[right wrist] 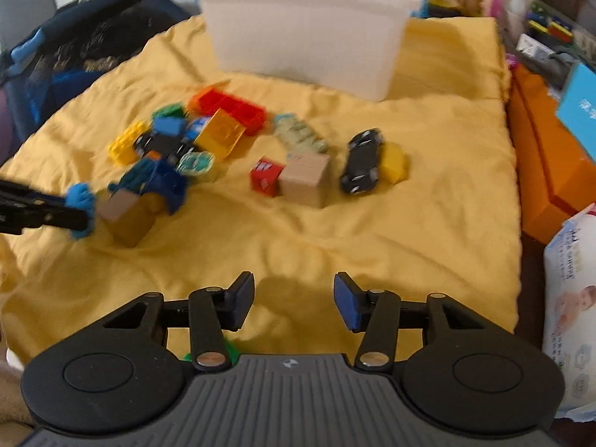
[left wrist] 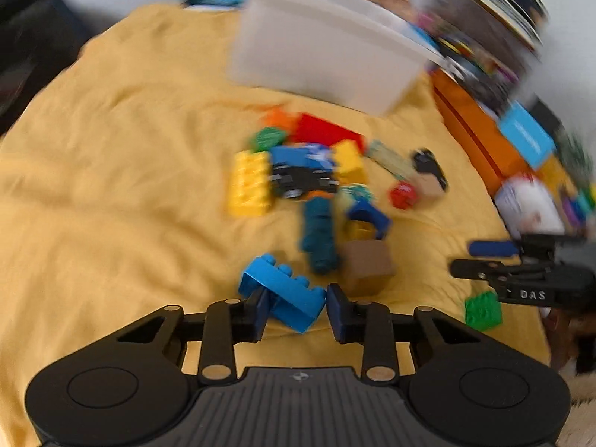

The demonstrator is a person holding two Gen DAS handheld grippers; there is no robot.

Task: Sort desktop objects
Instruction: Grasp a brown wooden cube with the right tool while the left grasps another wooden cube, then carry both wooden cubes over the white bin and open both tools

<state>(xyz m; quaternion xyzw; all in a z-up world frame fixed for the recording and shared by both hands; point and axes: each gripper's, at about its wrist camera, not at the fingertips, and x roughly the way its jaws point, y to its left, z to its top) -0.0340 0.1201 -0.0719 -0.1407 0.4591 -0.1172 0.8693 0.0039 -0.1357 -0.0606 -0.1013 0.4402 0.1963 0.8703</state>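
A studded light-blue plastic brick (left wrist: pixel 285 294) sits tilted between the left gripper (left wrist: pixel 297 307) pads, pinched at the near edge of the toy pile on the rumpled yellow cloth (left wrist: pixel 111 186). Just beyond lies a plain wooden cube (left wrist: pixel 367 266). The right gripper (right wrist: pixel 294 303) hangs spread and empty. A translucent white bin (right wrist: pixel 305 33) stands behind.

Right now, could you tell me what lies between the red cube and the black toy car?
In the right wrist view, a wooden cube sits between the red cube and the black toy car.
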